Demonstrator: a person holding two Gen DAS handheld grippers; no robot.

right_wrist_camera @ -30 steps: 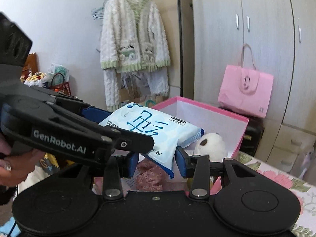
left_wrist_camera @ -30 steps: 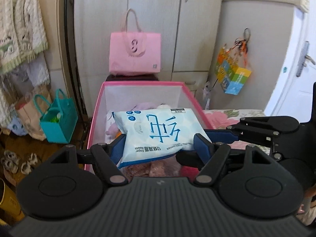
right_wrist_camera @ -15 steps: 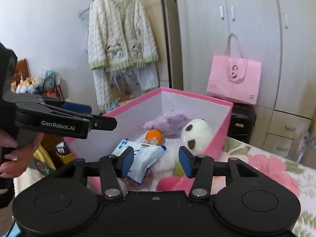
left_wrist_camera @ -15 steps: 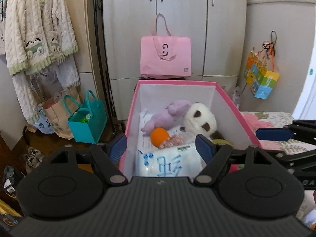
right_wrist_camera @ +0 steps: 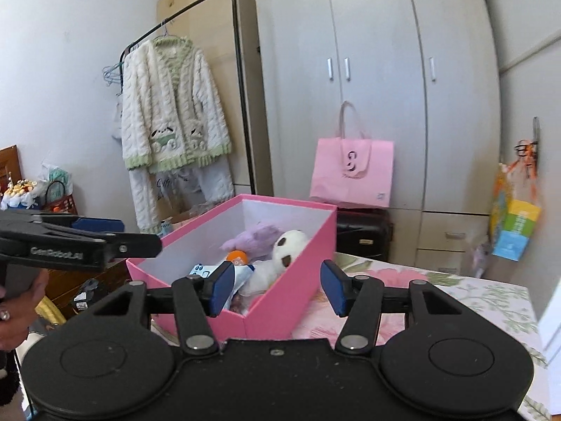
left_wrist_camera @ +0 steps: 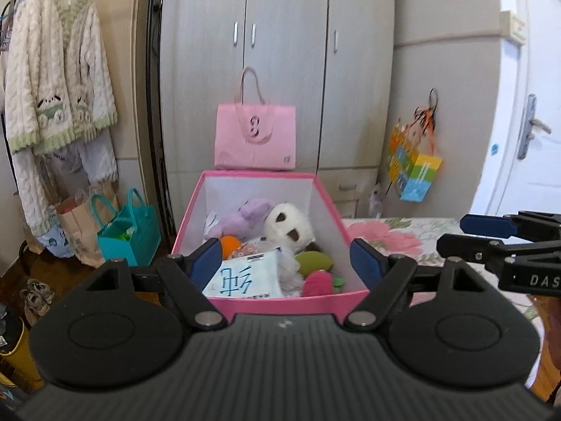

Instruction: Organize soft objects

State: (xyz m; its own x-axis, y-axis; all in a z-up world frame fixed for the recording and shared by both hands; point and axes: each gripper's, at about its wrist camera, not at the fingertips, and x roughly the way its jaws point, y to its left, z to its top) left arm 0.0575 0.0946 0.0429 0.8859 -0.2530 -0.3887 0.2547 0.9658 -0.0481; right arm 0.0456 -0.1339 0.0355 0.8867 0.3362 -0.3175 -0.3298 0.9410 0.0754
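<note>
A pink box [left_wrist_camera: 287,301] stands on the flowered bed cover, also in the right wrist view [right_wrist_camera: 280,301]. Inside lie a white and blue tissue pack [left_wrist_camera: 245,279], a purple plush [left_wrist_camera: 245,215], a white panda plush [left_wrist_camera: 289,226], an orange ball [left_wrist_camera: 229,244], a green soft toy [left_wrist_camera: 313,262] and a pink one [left_wrist_camera: 317,282]. My left gripper [left_wrist_camera: 290,262] is open and empty, above and behind the box's near wall. My right gripper [right_wrist_camera: 277,287] is open and empty, to the right of the box. The tissue pack [right_wrist_camera: 210,270] shows there behind the left finger.
A pink tote bag [left_wrist_camera: 255,140] stands behind the box against the wardrobe [left_wrist_camera: 280,52]. A teal bag [left_wrist_camera: 124,233] and a paper bag sit on the floor at left under a hanging cardigan [left_wrist_camera: 56,80]. A colourful bag [left_wrist_camera: 413,172] hangs at right. The flowered bed [right_wrist_camera: 438,298] extends right.
The tissue pack was held between both grippers above the box. It dropped into the box, and both grippers have opened wider and drawn back and up from it.
</note>
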